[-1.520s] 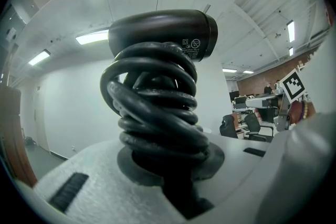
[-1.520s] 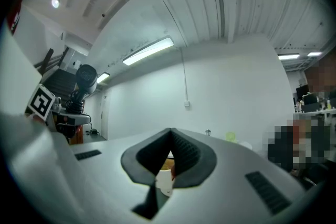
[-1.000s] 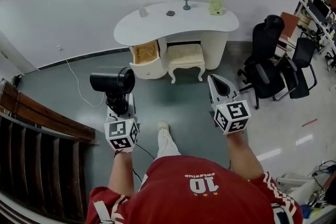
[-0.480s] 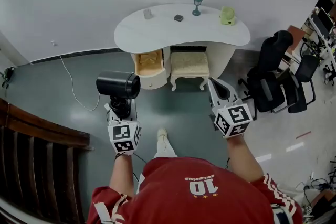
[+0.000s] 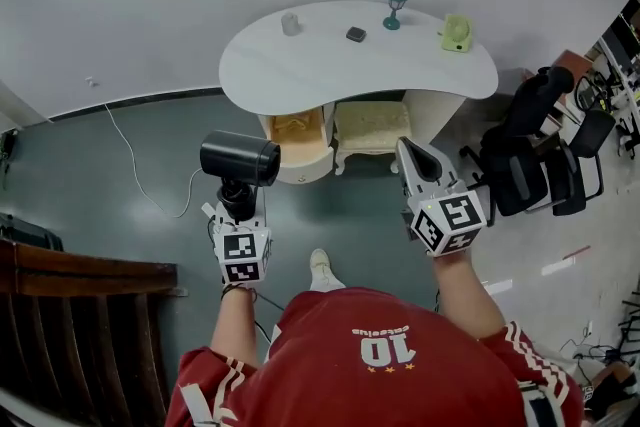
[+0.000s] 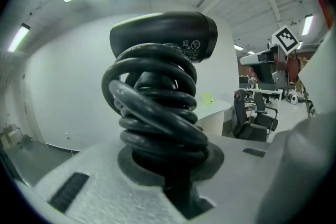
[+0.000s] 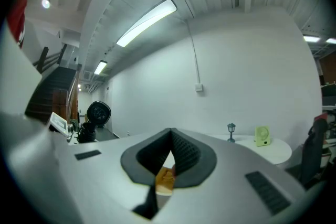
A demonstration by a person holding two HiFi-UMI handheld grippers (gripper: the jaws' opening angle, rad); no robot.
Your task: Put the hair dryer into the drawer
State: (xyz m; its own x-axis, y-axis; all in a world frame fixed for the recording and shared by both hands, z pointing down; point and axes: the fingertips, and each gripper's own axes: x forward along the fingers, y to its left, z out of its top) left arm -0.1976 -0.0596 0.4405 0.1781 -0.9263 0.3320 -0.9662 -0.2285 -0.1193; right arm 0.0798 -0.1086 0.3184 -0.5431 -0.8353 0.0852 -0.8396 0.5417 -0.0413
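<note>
A black hair dryer [image 5: 240, 158] stands upright in my left gripper [image 5: 238, 207], whose jaws are shut on its handle. In the left gripper view its barrel [image 6: 163, 39] fills the top, with its black cord [image 6: 152, 107] coiled round the handle above the left gripper [image 6: 169, 168]. An open drawer [image 5: 298, 137] with a tan inside hangs out under the left part of the white curved dressing table [image 5: 300, 65], just beyond the dryer. My right gripper [image 5: 410, 149] is held level beside it, shut and empty; the right gripper [image 7: 170, 139] shows its tips meeting.
A cream stool [image 5: 372, 125] is tucked under the table beside the drawer. On the tabletop stand a cup [image 5: 291, 23], a small lamp [image 5: 396, 10] and a green fan [image 5: 456, 33]. Black office chairs [image 5: 525, 165] crowd the right. A wooden stair rail [image 5: 90, 275] runs at lower left.
The table and its open drawer have drawn nearer as the person walked toward them. Both grippers travelled along, the left still holding the dryer.
</note>
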